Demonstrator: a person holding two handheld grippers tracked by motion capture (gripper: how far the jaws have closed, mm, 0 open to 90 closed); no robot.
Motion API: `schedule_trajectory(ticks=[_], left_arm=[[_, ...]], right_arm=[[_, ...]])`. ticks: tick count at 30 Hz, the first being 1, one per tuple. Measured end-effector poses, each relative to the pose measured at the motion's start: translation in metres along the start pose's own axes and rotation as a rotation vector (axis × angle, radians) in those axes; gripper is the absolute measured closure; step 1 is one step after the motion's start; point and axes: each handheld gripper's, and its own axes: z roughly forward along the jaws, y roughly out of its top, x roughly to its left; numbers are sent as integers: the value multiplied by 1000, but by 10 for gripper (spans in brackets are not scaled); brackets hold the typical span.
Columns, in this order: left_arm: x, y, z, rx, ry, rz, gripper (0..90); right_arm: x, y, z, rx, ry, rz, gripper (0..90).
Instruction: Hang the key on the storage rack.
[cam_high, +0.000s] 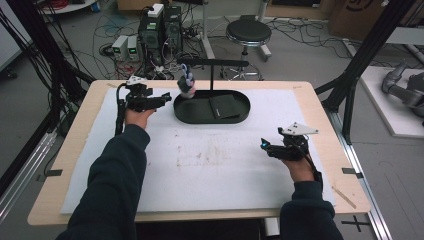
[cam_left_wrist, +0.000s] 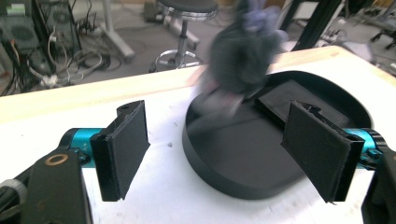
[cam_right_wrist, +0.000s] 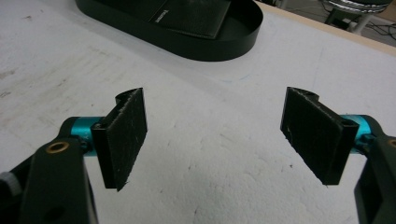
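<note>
The fluffy grey plush toy (cam_high: 187, 86) hangs blurred above the left end of the black oval tray (cam_high: 245, 112) on the tabletop (cam_high: 300, 100), just past the left gripper (cam_high: 167, 98), fingers released; right gripper (cam_high: 263, 146) spread, idle; it looks light, soft, best pinched across its body.

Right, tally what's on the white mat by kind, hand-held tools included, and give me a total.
Black oval tray: 1
Black flat wallet-like item in the tray: 1
Fluffy grey toy, blurred, above the tray's left end: 1
Hand-held tools: 2, left tool and right tool, both open
Total: 5
</note>
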Motion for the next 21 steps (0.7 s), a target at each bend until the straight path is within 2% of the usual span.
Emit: schedule_trajectory(ticks=[2, 3, 4, 5, 9, 10, 11, 14, 19, 21], left_arm=[[-4, -3, -11, -19, -12, 18, 221], [-4, -3, -11, -19, -12, 18, 221], [-9, -7, -23, -52, -41, 31, 221], [-12, -9, -29, -69, -53, 35, 221], [-21, -15, -49, -121, -72, 65, 221], [-21, -15, -49, -121, -72, 65, 221], [-25, -18, -58, -141, -80, 78, 221], [-29, -24, -68, -151, -86, 94, 221], [-30, -37, -80, -164, -109, 93, 218], [-29, -49, -88, -159, -103, 95, 218]], right_arm=[[0, -1, 0, -2, 16, 0, 218], [1, -2, 0, -3, 21, -3, 214], [1, -3, -1, -3, 27, -1, 213], [0, -4, -1, -5, 31, -5, 212], [0, -5, -5, -14, 29, -1, 210], [0, -6, -6, -17, 29, -10, 210], [1, -6, -7, -18, 28, -9, 210], [2, -6, -8, -18, 28, -20, 210], [3, -7, -9, -21, 19, -42, 210], [3, -7, -11, -22, 15, -47, 210]])
